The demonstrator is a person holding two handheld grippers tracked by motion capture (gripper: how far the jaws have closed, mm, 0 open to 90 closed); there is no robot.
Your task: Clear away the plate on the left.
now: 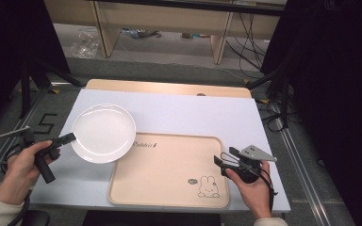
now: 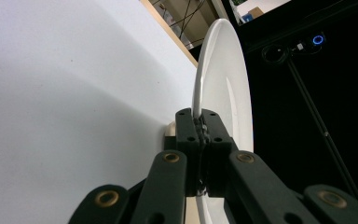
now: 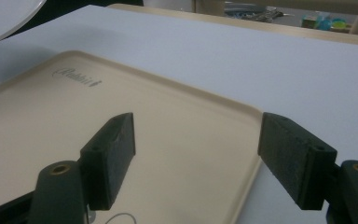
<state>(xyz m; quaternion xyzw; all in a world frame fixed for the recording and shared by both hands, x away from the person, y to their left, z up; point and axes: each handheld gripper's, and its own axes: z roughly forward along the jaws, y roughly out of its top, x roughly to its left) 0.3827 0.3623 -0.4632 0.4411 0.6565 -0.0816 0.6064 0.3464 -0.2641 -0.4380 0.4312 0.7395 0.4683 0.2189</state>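
At the left of the high view, the left hand-held gripper [image 1: 70, 138] pinches the near-left rim of a white plate [image 1: 103, 133], its jaws pressed together on the edge. In the left gripper view the rim of the plate [image 2: 221, 88] runs straight between the two black pads, which is why the plate appears edge-on there. The grip on the very edge reads as deliberate: it leaves the plate's face untouched and lets it be carried level. The plate sits left of centre in the high view; its lower right part overlaps the upper left corner of a beige tray [image 1: 169, 172], and I cannot tell whether it rests there or hangs just above. My guess is that the plate is meant to go on the tray.

At the lower right of the high view, the right hand-held gripper [image 1: 222, 160] waits at the tray's right edge with its jaws spread and nothing between them. In the right gripper view the tray [image 3: 168, 140] lies flat beneath those open jaws, its raised rim crossing between them, perhaps to steady it. The tray carries a small rabbit drawing [image 1: 208, 187] near its lower right corner and lies on the white-covered bench [image 1: 193, 115].
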